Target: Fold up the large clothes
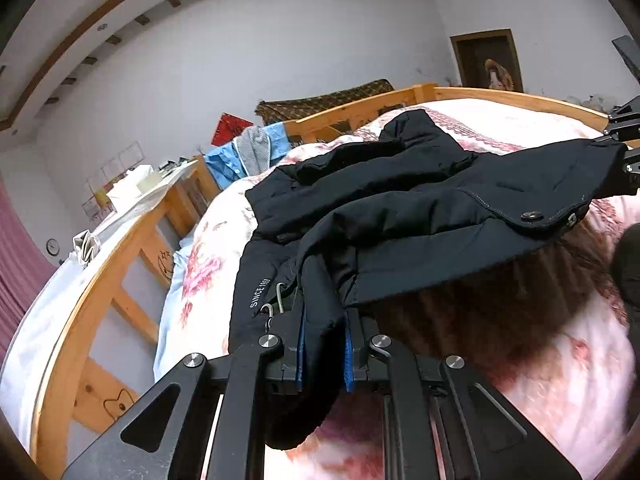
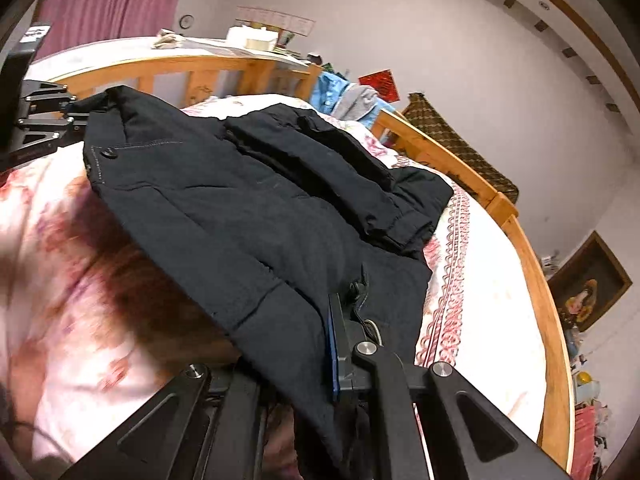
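A large dark navy padded jacket [image 1: 420, 216] lies partly on the bed and is lifted along its near hem. My left gripper [image 1: 324, 344] is shut on the jacket's hem, the fabric pinched between its blue pads [image 1: 349, 354]. My right gripper [image 2: 316, 344] is shut on the other end of the hem; one blue pad [image 2: 333, 354] shows, the other finger is under the cloth. The jacket [image 2: 256, 200] hangs stretched between both grippers above the quilt. The right gripper shows at the left wrist view's right edge [image 1: 624, 148], the left gripper at the right wrist view's left edge [image 2: 44, 120].
A pink floral quilt [image 1: 560, 380] covers the bed. A wooden bed rail [image 1: 92, 280] runs round the bed. Blue and grey clothes [image 1: 248, 156] hang over the rail. A cluttered shelf [image 2: 256, 40] stands behind it. A framed picture [image 1: 488, 60] leans on the wall.
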Available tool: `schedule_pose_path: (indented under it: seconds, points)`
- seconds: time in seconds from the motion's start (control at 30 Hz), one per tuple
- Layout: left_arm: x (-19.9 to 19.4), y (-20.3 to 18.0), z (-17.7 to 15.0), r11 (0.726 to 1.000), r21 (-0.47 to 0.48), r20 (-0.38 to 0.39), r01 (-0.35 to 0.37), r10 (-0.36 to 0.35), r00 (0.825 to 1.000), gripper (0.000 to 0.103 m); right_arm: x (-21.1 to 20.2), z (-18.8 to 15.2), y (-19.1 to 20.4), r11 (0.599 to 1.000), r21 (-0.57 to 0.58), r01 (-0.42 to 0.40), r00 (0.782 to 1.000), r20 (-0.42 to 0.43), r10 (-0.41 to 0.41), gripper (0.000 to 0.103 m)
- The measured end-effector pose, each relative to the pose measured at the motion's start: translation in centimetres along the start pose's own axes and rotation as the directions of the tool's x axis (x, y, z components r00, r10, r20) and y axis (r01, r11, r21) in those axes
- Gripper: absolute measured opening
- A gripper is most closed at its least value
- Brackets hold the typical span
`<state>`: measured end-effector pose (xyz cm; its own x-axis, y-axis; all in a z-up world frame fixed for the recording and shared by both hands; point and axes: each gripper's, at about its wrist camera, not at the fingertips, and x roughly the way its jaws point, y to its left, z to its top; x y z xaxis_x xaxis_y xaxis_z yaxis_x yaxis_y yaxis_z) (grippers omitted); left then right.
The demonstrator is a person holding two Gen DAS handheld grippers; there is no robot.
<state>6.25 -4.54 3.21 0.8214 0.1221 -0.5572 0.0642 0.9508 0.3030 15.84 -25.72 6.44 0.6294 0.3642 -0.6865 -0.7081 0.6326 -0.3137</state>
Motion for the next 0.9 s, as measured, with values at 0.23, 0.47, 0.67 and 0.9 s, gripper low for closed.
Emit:
schedule_pose_path:
  seconds: [0.23, 0.47, 0.67, 0.9]
  points:
    - [-0.9, -0.7, 2.3, 1.000, 0.008, 0.001, 0.007, -0.007, 1.000, 0.012, -0.3, 1.6, -2.3, 0.996, 0.091, -0.024, 0.998, 0.061, 0.018, 0.008]
    - [1.3, 1.8, 10.1, 0.999, -0.036, 0.060, 0.011, -0.009, 0.998, 0.012, 1.3, 7.1, -7.9, 0.982, 0.181, -0.046, 0.987, 0.160, 0.017, 0.007]
    - [7.0, 4.7, 16.6, 0.998, -0.065, 0.049, -0.025, 0.028, 0.998, 0.011, 6.3, 12.7, -13.3, 0.977, 0.211, -0.026, 0.987, 0.161, -0.008, 0.008]
    - [14.6, 7.3, 22.1, 0.991, -0.074, 0.040, -0.115, 0.118, 0.992, 0.007, 14.4, 18.5, -18.1, 0.975, 0.219, 0.043, 0.989, 0.127, -0.072, 0.008]
